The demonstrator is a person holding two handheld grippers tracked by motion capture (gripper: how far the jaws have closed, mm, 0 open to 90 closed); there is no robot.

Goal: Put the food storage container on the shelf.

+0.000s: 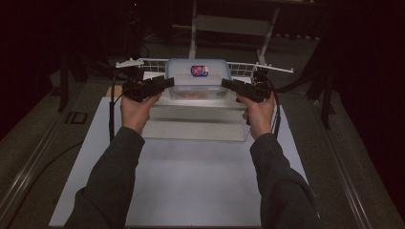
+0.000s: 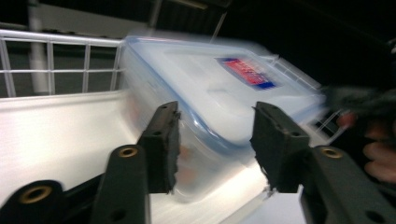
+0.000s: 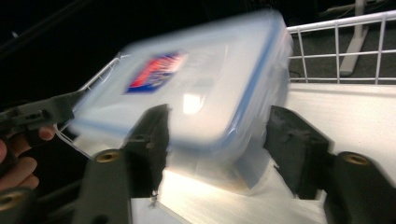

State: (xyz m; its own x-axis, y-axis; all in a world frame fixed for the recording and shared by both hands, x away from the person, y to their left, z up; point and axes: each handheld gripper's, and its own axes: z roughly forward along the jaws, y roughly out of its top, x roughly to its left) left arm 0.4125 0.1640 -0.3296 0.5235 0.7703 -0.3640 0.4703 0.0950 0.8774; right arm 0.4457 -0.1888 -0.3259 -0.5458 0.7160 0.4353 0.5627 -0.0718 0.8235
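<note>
While the person's forearms reached in from the near edge of the white counter [image 1: 181, 191], each hand held a gripper up against a clear plastic container [image 1: 197, 78] that sat on a pale raised platform [image 1: 196, 121] toward the far side. That container had a translucent lid edged in blue, with a red and blue label [image 1: 199, 70] on top, and something orange-brown showed dimly through its wall. A white wire rack [image 1: 143, 63] ran behind it on both sides.

From the high view, the left gripper [image 1: 168, 83] pointed inward at the container's left end and the right gripper [image 1: 225, 84] pointed inward at its right end, the two facing one another across the box.

Along the left gripper view, the left gripper's jaws stood spread apart, one to either side of a near corner of the container [image 2: 210, 93], with nothing pinched between them; whether the pads touched the wall could not be told through the blur. Along the right gripper view, the right gripper's jaws were likewise parted around the opposite corner of the container [image 3: 196, 88], released rather than clamped, and the other hand [image 3: 16, 158] showed at the far left
</note>
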